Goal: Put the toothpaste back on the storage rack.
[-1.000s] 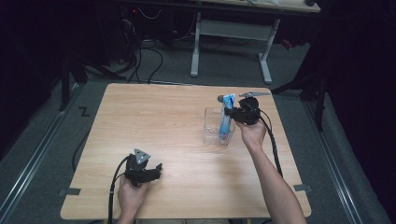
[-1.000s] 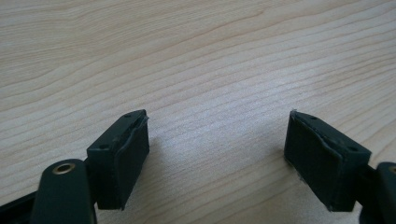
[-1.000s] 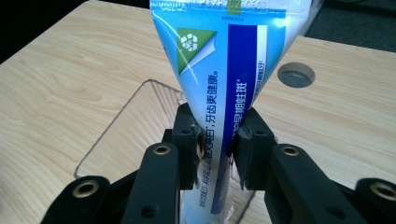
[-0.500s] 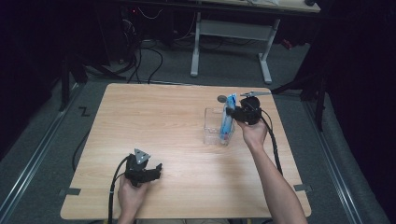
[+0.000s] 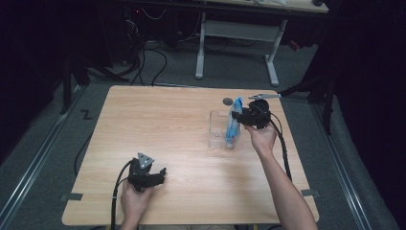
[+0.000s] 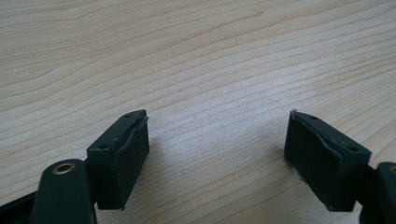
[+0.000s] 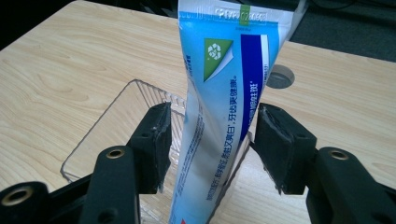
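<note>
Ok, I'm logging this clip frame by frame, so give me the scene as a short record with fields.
work: tube into clear box
tube: blue, upright, leaning on the box's wall
box: clear, open top, on the table
right gripper: jaws have just been opening; tube between them, pads apart from it
left gripper: open, nothing between jaws, low over bare table
also on table: grey round disc behind the box

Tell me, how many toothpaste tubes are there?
1. The toothpaste tube stands on end in the clear box, between the right gripper's open jaws.
</note>
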`<state>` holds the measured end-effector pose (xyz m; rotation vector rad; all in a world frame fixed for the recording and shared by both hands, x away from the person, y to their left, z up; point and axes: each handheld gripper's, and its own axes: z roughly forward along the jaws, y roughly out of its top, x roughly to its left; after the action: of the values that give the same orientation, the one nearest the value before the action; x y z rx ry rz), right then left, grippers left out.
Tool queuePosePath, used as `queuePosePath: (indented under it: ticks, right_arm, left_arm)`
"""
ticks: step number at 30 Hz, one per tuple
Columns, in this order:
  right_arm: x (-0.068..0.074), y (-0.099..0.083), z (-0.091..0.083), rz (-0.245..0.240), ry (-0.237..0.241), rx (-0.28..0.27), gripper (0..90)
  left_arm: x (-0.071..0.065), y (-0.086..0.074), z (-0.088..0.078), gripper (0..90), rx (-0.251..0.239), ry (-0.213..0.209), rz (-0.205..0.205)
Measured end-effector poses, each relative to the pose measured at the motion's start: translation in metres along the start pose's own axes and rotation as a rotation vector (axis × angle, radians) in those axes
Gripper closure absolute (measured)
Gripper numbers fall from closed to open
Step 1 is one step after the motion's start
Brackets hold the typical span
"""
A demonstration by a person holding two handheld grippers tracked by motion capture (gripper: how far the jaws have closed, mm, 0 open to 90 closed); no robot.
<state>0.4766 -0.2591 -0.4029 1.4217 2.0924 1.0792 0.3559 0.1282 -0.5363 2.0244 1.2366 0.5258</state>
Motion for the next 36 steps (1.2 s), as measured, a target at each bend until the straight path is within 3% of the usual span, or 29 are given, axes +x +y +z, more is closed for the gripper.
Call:
queuePosePath:
  ticks: [23, 36]
  right_arm:
    - [0.001, 0.001, -0.033, -0.063, -0.027, -0.053, 43.1]
    - [0.003, 0.001, -0.049, -0.041, 0.004, -0.058, 43.4]
  left_arm:
    - [0.0, 0.0, 0.0, 22.3, 0.001, 0.0, 0.001]
    - [0.0, 0.0, 0.0, 22.3, 0.001, 0.0, 0.001]
